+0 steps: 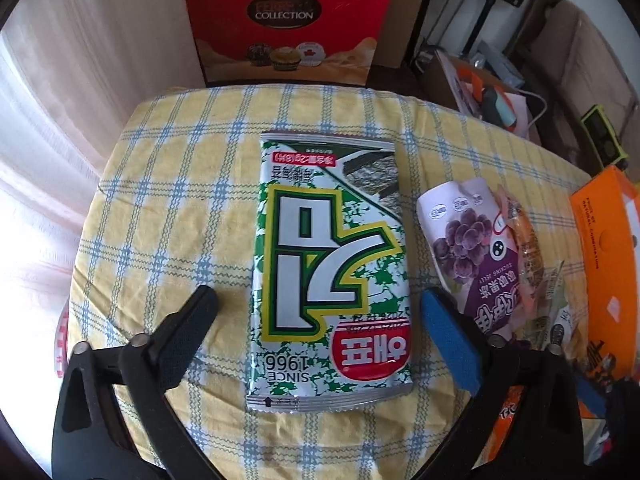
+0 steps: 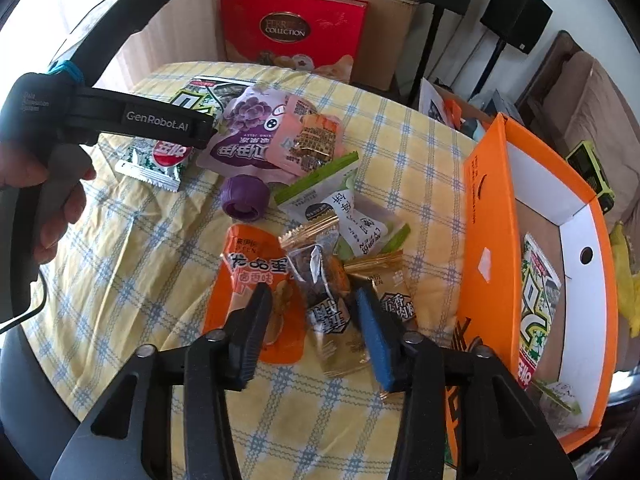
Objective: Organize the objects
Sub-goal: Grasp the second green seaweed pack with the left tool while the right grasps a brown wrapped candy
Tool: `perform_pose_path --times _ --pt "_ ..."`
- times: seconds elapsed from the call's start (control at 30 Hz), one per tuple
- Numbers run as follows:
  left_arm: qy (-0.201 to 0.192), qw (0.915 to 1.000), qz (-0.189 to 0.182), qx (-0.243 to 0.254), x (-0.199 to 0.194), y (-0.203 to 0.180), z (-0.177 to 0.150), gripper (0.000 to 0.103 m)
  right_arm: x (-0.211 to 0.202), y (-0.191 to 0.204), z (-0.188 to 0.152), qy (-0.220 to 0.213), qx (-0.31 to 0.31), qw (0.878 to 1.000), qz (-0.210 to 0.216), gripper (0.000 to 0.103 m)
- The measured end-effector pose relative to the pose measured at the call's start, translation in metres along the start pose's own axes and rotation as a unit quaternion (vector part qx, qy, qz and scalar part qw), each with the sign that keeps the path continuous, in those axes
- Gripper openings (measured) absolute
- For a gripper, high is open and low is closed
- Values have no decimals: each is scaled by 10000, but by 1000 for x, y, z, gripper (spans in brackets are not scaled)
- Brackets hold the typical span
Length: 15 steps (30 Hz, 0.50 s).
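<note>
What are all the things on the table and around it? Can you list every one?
seaweed packs: 2, green and white, one flat on the table, one in the orange box
grape jelly pouch: 1, purple, mid-table, with a purple cap
small snack packets: several, orange, pink, green, gold, piled mid-table
orange box: 1, open, right edge of table
tablecloth: 1, yellow with blue checks
red chocolate box: 1, behind the table
cardboard box: 1, brown, behind the red box
left gripper: fingers open around the seaweed pack
right gripper: fingers open over the packets
</note>
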<state>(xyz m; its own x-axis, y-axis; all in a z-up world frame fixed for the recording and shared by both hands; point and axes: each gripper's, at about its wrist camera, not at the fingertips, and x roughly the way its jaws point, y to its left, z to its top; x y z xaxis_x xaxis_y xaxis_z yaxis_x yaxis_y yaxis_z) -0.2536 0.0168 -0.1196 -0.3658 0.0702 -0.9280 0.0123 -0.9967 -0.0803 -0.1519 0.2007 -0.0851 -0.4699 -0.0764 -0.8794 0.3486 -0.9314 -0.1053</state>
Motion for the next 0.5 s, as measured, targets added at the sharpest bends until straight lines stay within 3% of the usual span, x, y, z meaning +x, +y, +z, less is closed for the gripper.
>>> perform_pose_path --times 0.17,0.5 --pt "-140 9995 160 215 -6 3 -5 67 -2 -2 -1 -48 142 9998 135 23" --pt "-261 9993 -202 -188 -33 31 -18 65 -22 -8 -4 -308 463 9975 437 20"
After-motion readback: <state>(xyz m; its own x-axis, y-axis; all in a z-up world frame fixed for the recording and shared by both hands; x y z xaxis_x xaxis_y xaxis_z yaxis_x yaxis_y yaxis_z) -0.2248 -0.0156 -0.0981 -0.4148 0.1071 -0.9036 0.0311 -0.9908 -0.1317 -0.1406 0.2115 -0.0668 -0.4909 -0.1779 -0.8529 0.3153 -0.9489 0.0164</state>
